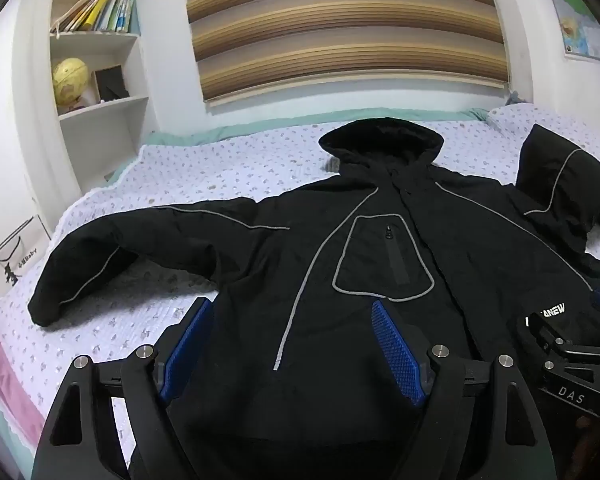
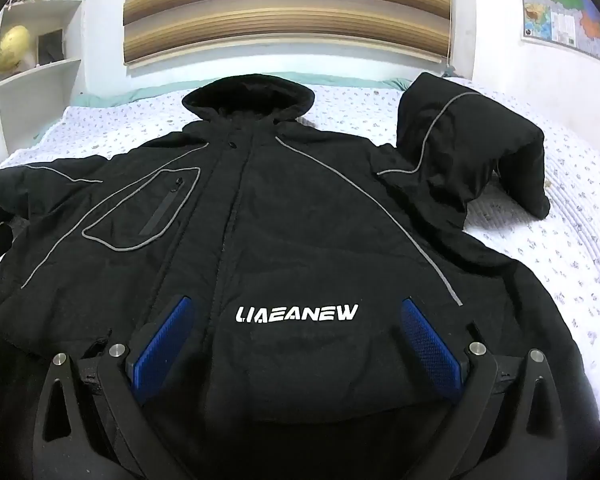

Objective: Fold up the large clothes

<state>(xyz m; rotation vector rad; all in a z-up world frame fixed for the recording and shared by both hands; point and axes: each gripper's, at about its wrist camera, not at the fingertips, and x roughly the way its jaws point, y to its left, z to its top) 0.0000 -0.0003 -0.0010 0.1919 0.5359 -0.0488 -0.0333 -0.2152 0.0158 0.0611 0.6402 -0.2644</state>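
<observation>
The black jacket is lying front-up on the bed, ready for folding. Both the left gripper and the right gripper are hovering over its hem, jaws wide open and gripping nothing.

A black hooded jacket lies front-up on a bed with a white, small-print cover, hood toward the top of the frame. White lettering reading "LIAEANEW" sits at lower centre. A grey-piped chest pocket lies left of centre. The sleeve at upper right is bent and humped upward. The right gripper occupies the bottom of the frame, jaws spread wide, blue pads either side of the lettering, nothing between them. Striped blind at top centre; shelf upper left; wall map upper right.
</observation>
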